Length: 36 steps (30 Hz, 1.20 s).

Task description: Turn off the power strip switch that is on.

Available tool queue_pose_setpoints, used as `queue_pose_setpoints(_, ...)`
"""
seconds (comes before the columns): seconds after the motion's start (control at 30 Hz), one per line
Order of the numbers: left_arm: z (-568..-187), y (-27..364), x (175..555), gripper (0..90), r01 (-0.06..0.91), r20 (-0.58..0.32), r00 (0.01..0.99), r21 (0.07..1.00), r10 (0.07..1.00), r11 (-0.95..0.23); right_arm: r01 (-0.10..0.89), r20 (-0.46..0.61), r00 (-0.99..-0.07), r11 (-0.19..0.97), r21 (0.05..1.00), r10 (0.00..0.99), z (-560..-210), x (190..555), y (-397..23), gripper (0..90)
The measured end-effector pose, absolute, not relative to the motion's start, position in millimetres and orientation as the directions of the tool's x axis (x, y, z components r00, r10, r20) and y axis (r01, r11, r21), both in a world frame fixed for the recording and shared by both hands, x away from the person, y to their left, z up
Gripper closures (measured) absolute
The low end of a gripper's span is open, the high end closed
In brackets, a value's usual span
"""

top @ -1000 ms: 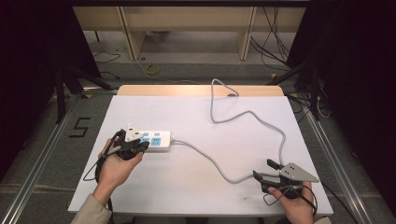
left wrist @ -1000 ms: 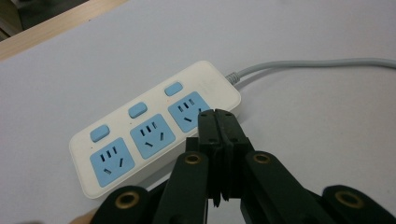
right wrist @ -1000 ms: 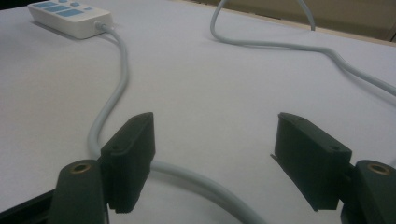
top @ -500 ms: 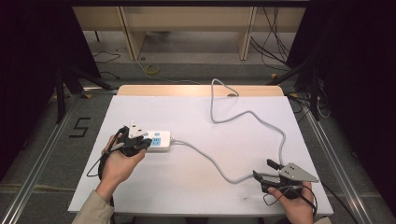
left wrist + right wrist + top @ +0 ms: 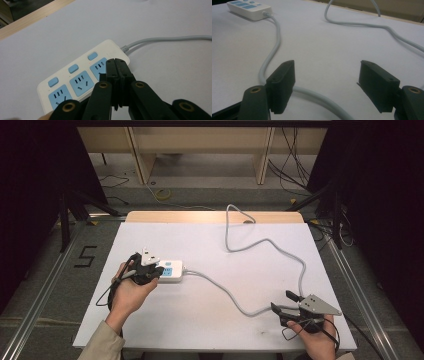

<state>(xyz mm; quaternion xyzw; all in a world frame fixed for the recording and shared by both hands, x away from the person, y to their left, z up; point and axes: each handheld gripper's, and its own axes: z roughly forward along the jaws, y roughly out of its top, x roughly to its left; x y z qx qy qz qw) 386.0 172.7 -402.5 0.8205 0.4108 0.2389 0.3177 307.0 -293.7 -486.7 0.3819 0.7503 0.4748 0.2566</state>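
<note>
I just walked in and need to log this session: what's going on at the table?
A person works on a white power strip and its grey cable. The left gripper, jaws shut, hovers over the strip's cable-end socket. The right gripper, jaws open, sits around a stretch of cable lying on the table, not yet clamped.

Glossy white plastic power strip (image 5: 82, 75) — smooth grey rubbery cable (image 5: 272, 45) — on a matt table (image 5: 210, 245).

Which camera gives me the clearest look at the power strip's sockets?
The left gripper view: the white plastic power strip with blue sockets lies close under the shut left claw. The high view shows it small, the right gripper view far off and edge-on.
</note>
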Motion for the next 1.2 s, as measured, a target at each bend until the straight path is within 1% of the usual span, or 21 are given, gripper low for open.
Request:
queue_pose_setpoints(0.37, -403, 173, 389, 89.3, 0.510, 0.174, 0.543, 0.709, 0.821, -0.487, 0.320, -0.040, -0.575, 0.269, 0.908, 0.817, -487, 307, -294, 30.8)
queue_pose_setpoints(0.7, -401, 171, 391, 89.2, 0.530, 0.114, 0.543, 0.722, 0.832, -0.445, 0.322, -0.039, -0.574, 0.270, 0.908, 0.818, -487, 307, -294, 30.7)
queue_pose_setpoints(1.2, -397, 164, 401, 89.5, 0.528, 0.120, 0.551, 0.716, 0.826, -0.456, 0.323, -0.035, -0.573, 0.265, 0.908, 0.819, -488, 308, -294, 30.7)
